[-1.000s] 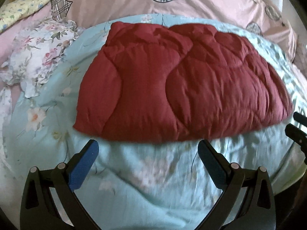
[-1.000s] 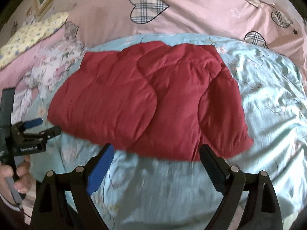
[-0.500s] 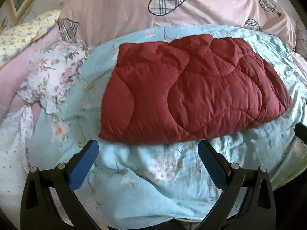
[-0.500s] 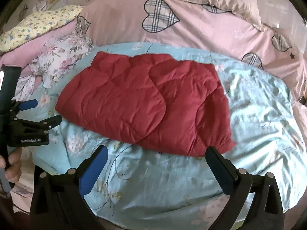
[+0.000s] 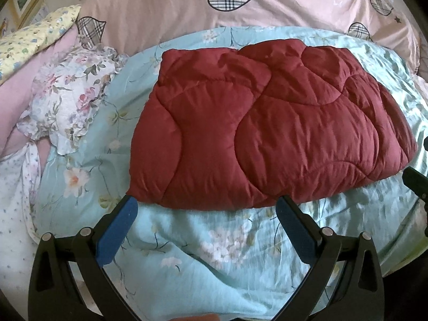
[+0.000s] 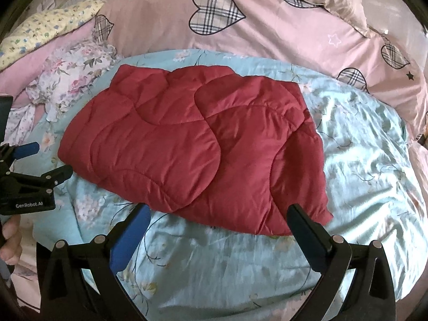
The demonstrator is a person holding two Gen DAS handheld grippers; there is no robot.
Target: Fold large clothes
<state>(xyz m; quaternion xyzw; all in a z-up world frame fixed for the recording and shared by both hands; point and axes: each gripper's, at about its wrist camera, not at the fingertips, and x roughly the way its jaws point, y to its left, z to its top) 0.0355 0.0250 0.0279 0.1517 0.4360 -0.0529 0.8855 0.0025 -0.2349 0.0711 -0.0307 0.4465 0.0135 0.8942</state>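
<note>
Quilted red garment (image 5: 267,133) lies folded on blue floral sheet (image 5: 214,254), clear of both tools. We judge it soft, puffy, slick; best pinched at thick near edge. Left gripper (image 5: 206,214), right gripper (image 6: 216,219): both spread, empty.

quilt (image 5: 270,131) folded, lying on sheet (image 5: 203,262), mid-bed | duvet (image 6: 281,37) behind quilt | floral pillow (image 6: 72,80) left of quilt, apart | left gripper (image 5: 207,212) and right gripper (image 6: 218,218) both before quilt's near edge, over sheet | left gripper at left in right wrist view
</note>
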